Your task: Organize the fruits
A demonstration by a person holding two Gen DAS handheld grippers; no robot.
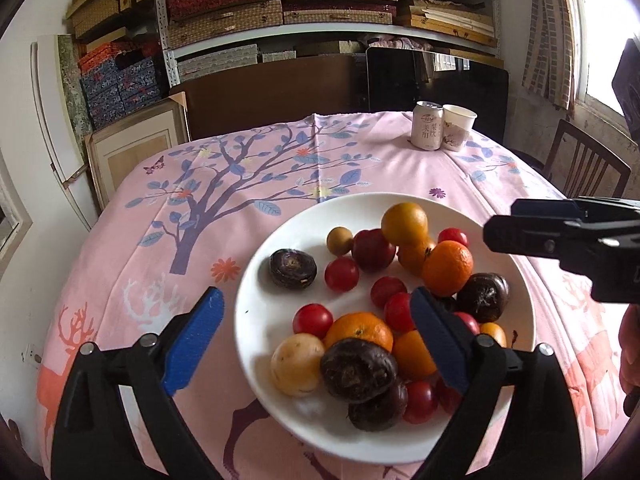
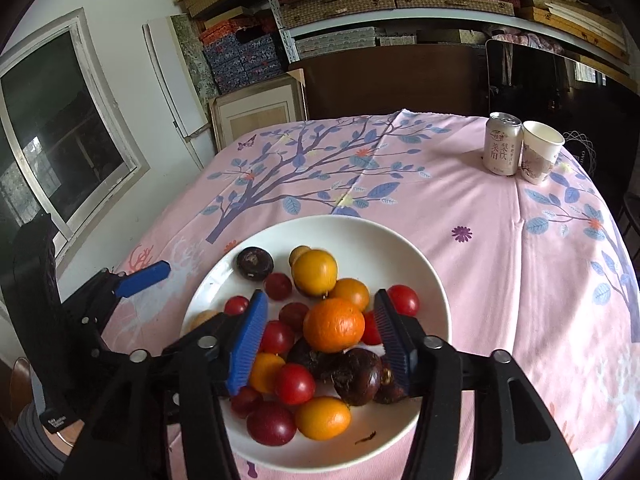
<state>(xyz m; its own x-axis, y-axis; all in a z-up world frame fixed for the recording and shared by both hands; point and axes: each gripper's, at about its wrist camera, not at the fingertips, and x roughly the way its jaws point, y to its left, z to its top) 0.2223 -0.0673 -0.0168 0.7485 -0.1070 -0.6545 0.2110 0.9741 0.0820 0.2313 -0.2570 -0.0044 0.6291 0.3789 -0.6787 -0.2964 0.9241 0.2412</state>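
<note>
Left wrist view: the left tool (image 1: 316, 314) hangs with jaws spread wide and empty over the near edge of a white plate (image 1: 256, 312) of mixed fruit on the pink-clothed desk (image 1: 240, 184). Right wrist view: the right tool (image 2: 320, 324) stands open, its blue pads flanking an orange (image 2: 334, 325) without pressing it. Beyond both tools, a can (image 2: 502, 144) and paper cup (image 2: 540, 152) stand touching.
</note>
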